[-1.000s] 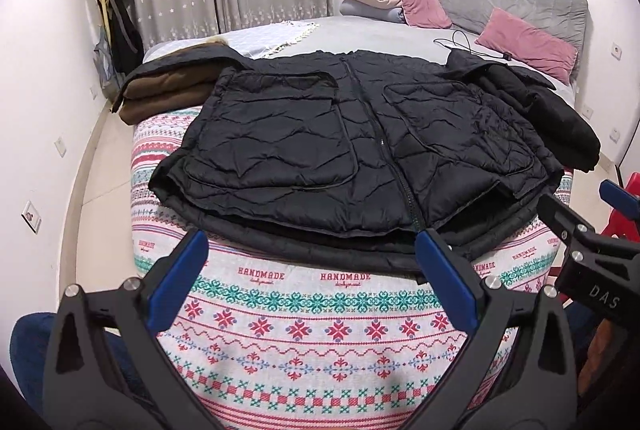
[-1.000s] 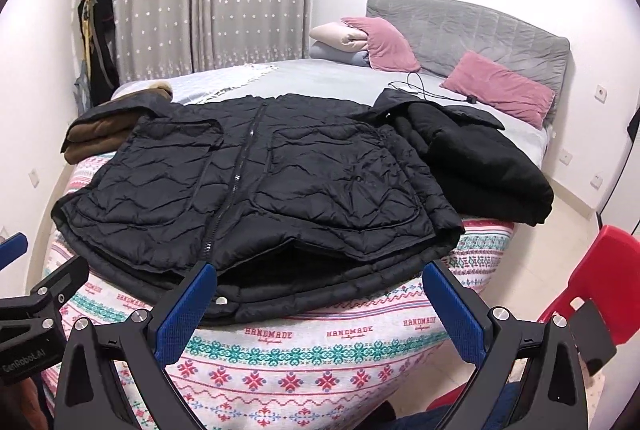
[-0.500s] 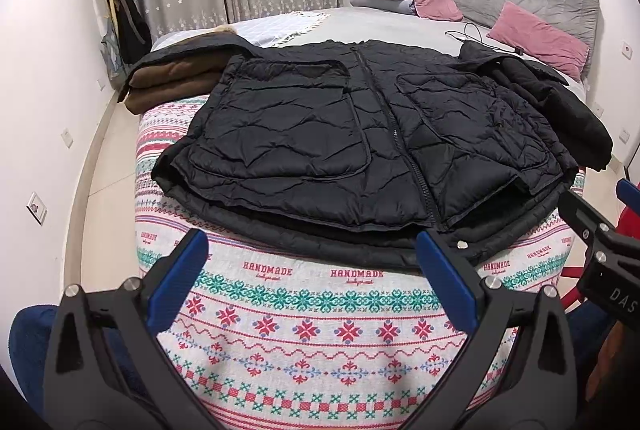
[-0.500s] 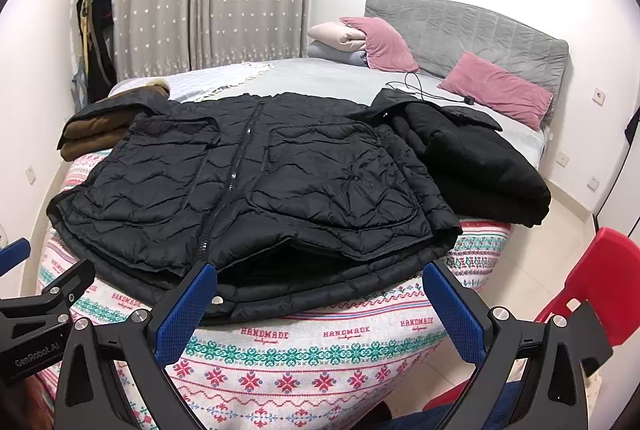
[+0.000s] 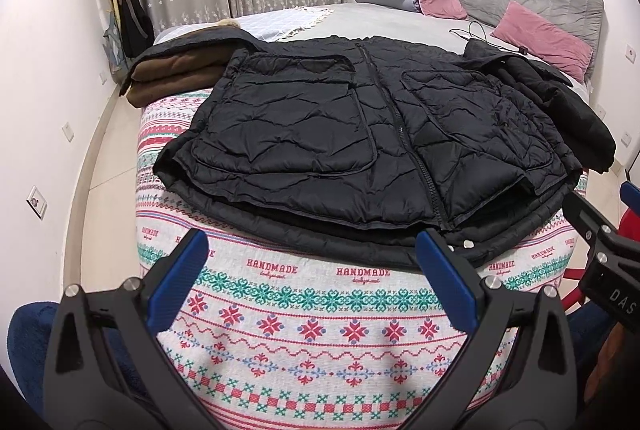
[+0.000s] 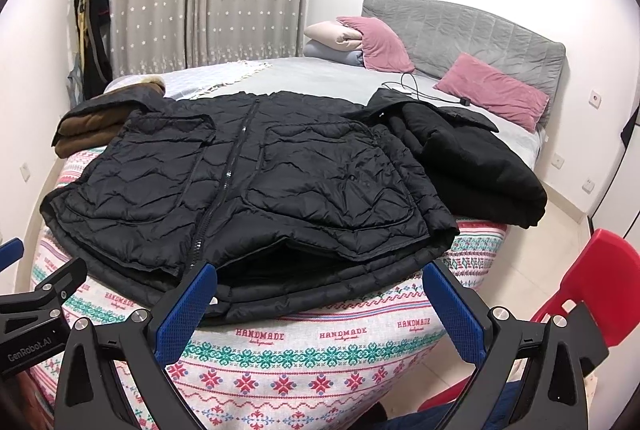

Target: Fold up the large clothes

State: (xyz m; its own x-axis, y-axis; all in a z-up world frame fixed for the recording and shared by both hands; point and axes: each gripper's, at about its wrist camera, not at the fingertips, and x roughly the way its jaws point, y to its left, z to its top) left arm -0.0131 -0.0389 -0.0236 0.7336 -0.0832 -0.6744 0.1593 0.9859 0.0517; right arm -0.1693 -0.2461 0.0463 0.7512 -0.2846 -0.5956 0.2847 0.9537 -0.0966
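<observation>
Two sets of tongs, left tongs (image 5: 312, 262) and right tongs (image 6: 320, 294), both spread wide apart with nothing in them, low in frame at the bed's (image 5: 384, 18) foot. Black quilted jacket (image 5: 360, 142) lies flat mid-frame on the patterned blanket (image 5: 304, 334), brown folded coat (image 5: 176, 74) upper left.

Left tongs (image 5: 312, 270) held level and low, blue-padded fingers (image 5: 178, 280) spread wide, nothing between them. Right tongs (image 6: 320, 304) likewise parted wide and empty, blue pads (image 6: 454, 314) angled outward on black arms. Side by side, each visible at the edge of the other's wrist view: right at the far right, left at the far left.
</observation>
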